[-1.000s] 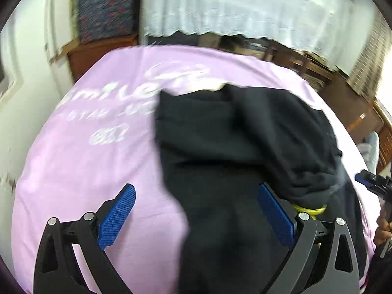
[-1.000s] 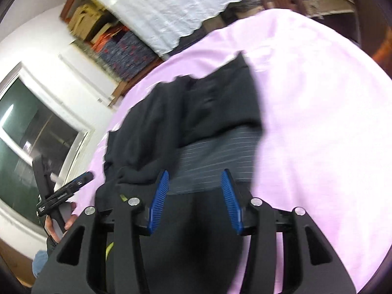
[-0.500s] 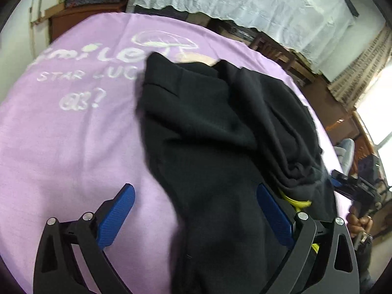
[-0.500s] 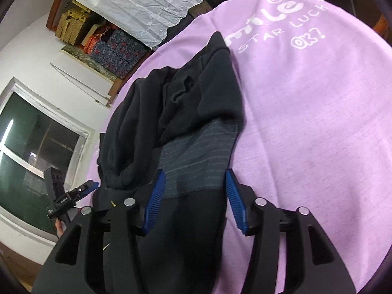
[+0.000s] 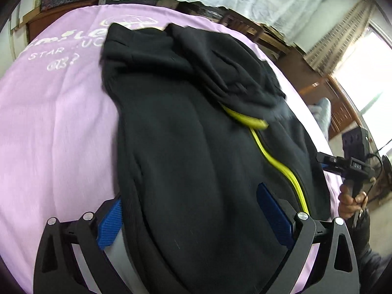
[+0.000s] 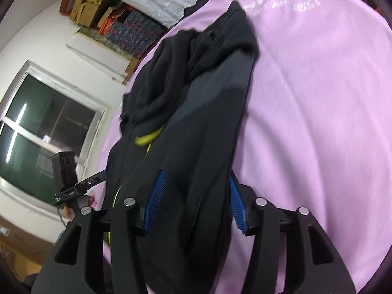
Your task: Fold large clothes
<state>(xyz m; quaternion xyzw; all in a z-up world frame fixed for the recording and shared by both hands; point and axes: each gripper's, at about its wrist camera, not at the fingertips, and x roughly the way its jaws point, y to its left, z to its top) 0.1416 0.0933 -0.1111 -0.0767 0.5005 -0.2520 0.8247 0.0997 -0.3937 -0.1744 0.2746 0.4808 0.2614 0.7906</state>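
The jacket [image 5: 186,152] lay on the bed sheet [image 5: 54,122]. Its far end sat beside the words [image 5: 61,49] on the sheet. My left gripper [image 5: 193,215] was over the near end, a finger on each side. My right gripper [image 6: 196,203] was there too.

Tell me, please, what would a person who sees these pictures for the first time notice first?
First, the black jacket, lying crumpled along the middle of the pink bedsheet, with a bright yellow zipper line running down its front. Next, the white printed lettering on the sheet, at the far end beside the jacket's top. Both grippers are open, the left gripper and the right gripper, each with its blue pads astride the jacket's near end.
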